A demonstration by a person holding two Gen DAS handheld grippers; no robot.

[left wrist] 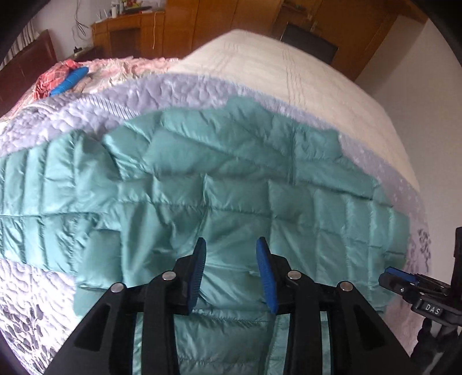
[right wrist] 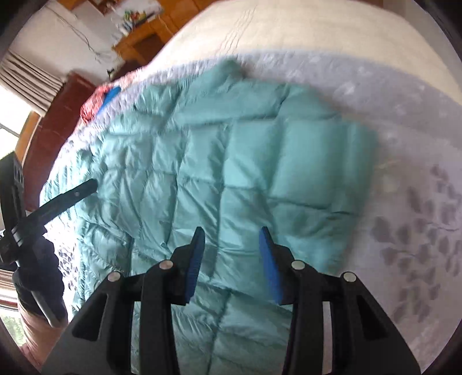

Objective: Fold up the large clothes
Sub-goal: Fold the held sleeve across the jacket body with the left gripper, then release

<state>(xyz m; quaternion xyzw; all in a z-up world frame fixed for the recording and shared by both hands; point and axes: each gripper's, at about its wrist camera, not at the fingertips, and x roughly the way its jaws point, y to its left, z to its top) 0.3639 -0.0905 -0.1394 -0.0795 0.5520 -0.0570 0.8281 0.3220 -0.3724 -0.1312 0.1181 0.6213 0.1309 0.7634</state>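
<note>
A teal quilted puffer jacket (left wrist: 219,184) lies spread flat on a lavender textured bedspread (left wrist: 179,92); it also shows in the right wrist view (right wrist: 236,161). My left gripper (left wrist: 231,251) is open and empty, hovering just above the jacket's near part. My right gripper (right wrist: 231,239) is open and empty, also above the jacket's near part. The right gripper shows at the right edge of the left wrist view (left wrist: 404,282), and the left gripper shows at the left edge of the right wrist view (right wrist: 69,196).
A cream quilt (left wrist: 274,63) covers the far part of the bed. A pink checked cloth with a blue object (left wrist: 69,79) lies at the far left. Wooden cabinets (left wrist: 179,26) and a dark headboard (left wrist: 29,63) stand beyond the bed.
</note>
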